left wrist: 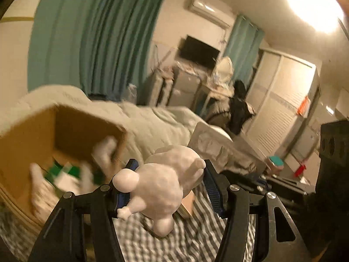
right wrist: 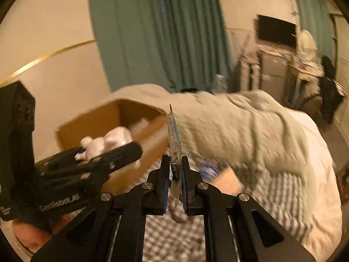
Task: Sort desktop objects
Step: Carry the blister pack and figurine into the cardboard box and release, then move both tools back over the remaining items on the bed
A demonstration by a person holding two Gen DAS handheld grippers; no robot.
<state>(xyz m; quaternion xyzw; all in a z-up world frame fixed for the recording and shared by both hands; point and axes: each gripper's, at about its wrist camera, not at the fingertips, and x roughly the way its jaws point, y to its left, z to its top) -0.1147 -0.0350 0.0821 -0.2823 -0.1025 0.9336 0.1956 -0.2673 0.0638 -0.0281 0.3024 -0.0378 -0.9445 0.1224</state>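
My left gripper (left wrist: 168, 180) is shut on a white rounded toy figure (left wrist: 161, 187) and holds it in the air just right of an open cardboard box (left wrist: 72, 126). The box holds white things and a green-and-white item (left wrist: 65, 172). In the right wrist view the left gripper (right wrist: 122, 152) with the white figure (right wrist: 109, 142) hovers at the box (right wrist: 130, 113) rim. My right gripper (right wrist: 175, 174) is shut on a thin clear plastic packet (right wrist: 174, 135) with a dark part low down, held upright on edge.
A checked cloth (right wrist: 174, 235) covers the surface below both grippers. A rumpled pale blanket (right wrist: 240, 126) lies behind the box. A flat silver packet (left wrist: 216, 144) and small teal (left wrist: 276, 160) and red (left wrist: 301, 168) items sit to the right. A small cardboard piece (right wrist: 226, 181) lies near the right gripper.
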